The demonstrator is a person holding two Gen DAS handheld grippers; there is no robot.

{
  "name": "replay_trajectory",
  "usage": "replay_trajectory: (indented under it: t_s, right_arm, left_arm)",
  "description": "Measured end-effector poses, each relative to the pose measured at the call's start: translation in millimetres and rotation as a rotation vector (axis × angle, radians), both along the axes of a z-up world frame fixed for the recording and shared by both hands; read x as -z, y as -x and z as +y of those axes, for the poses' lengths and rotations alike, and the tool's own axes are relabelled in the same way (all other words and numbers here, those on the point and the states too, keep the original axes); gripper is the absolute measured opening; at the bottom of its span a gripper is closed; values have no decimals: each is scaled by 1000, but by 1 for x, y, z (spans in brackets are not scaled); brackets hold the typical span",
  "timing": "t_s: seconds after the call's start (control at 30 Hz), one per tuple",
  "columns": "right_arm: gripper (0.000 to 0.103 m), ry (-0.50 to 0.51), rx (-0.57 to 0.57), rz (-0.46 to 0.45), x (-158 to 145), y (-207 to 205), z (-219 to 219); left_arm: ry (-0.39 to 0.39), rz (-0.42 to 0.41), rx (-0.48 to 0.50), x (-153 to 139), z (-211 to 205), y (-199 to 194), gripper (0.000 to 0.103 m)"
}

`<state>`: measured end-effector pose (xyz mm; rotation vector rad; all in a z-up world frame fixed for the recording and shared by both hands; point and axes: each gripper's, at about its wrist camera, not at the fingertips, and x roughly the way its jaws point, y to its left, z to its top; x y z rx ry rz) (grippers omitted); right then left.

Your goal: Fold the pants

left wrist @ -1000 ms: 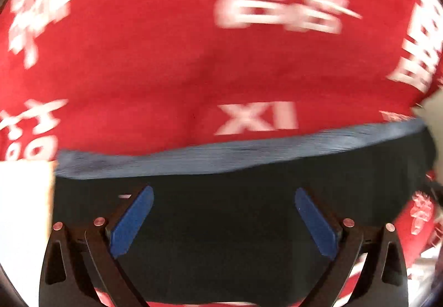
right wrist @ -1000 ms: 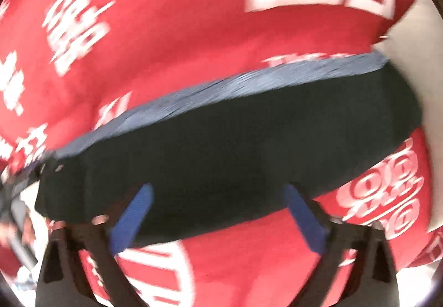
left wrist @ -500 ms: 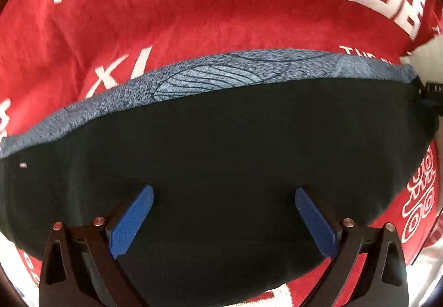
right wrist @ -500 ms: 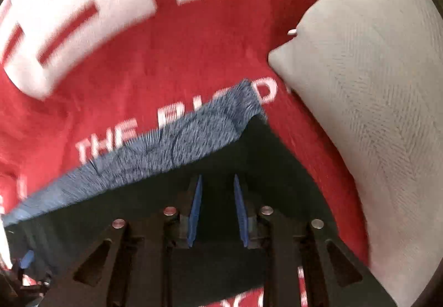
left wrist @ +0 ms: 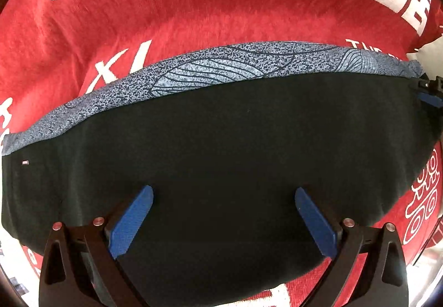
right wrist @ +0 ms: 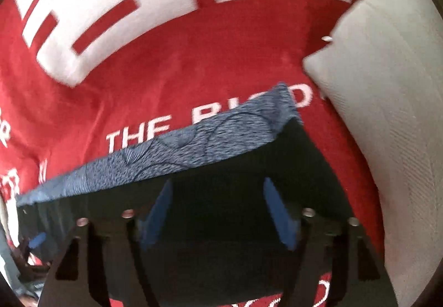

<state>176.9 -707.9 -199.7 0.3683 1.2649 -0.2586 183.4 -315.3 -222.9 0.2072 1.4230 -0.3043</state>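
Folded dark pants (blue patterned band along the far edge) lie flat on a red printed blanket. Left gripper hovers spread over the dark cloth; right gripper, jaws opening, stands above the pants' corner, pads gripping nothing.

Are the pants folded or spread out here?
Folded: the dark pants lie doubled on the red blanket, patterned waistband showing along one edge.

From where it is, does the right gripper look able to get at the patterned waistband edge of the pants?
Probably yes. The right gripper, its jaws opening with only dark cloth under them, sits just short of the patterned waistband of the pants; nothing lies between, and the grey pillow is off to the side.
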Motion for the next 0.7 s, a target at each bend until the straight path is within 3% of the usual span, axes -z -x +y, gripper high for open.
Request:
replay_trajectory:
  t_s: [0.17, 0.33, 0.47, 0.7]
  right_arm:
    - [77, 29, -43, -12, -5, 3, 17]
    - [77, -34, -44, -64, -22, 21, 36]
    - [77, -97, -39, -27, -23, 28, 67]
    - [77, 43, -131, 73, 5, 38, 114]
  left_arm:
    - [0, 6, 1, 1, -3, 2, 103]
    - [1, 0, -3, 0, -5, 2, 103]
    - [0, 2, -14, 1, -5, 3, 103]
    - [10, 3, -17, -1, 6, 4, 103]
